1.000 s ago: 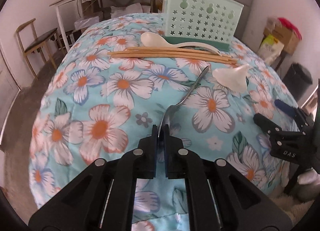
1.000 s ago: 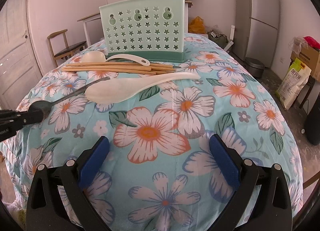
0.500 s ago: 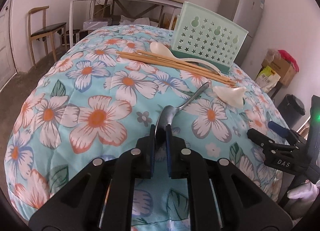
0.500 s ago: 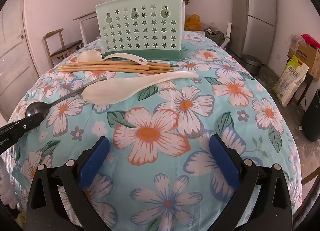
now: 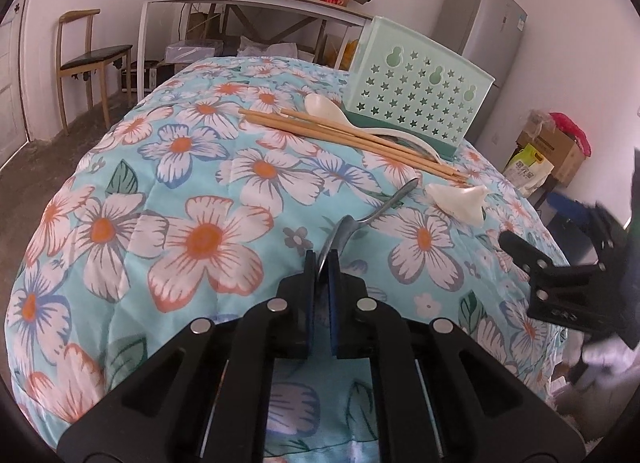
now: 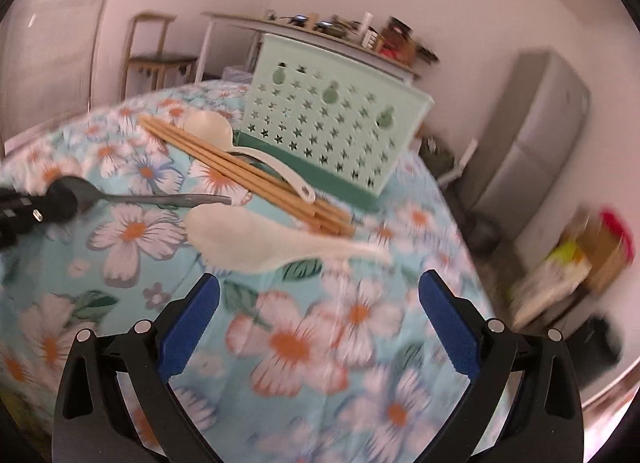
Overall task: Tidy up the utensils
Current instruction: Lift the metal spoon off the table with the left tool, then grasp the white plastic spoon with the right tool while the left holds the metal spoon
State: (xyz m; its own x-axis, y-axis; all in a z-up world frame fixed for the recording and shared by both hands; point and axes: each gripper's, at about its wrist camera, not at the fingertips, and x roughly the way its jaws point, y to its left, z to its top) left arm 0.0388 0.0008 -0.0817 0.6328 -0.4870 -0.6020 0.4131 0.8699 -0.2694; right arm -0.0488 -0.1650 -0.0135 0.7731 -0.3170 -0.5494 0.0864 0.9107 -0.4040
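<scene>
Left wrist: left gripper [image 5: 323, 263] clamped on metal spoon [image 5: 370, 213] bowl. Right gripper [image 6: 318, 317] spread wide, empty, over floral cloth [image 6: 132, 291].

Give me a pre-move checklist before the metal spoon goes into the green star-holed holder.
1. Left gripper shut on the metal spoon by its bowl: ok.
2. Spoon's handle lifted off the floral cloth: cannot tell.
3. Right gripper open and holding nothing: ok.
4. Mint-green star-holed plastic holder upright: ok.
5. Room inside the holder: cannot tell, its top opening is not visible.
6. Wooden chopsticks and two white spoons lie between spoon and holder: not ok for a low path.
</scene>
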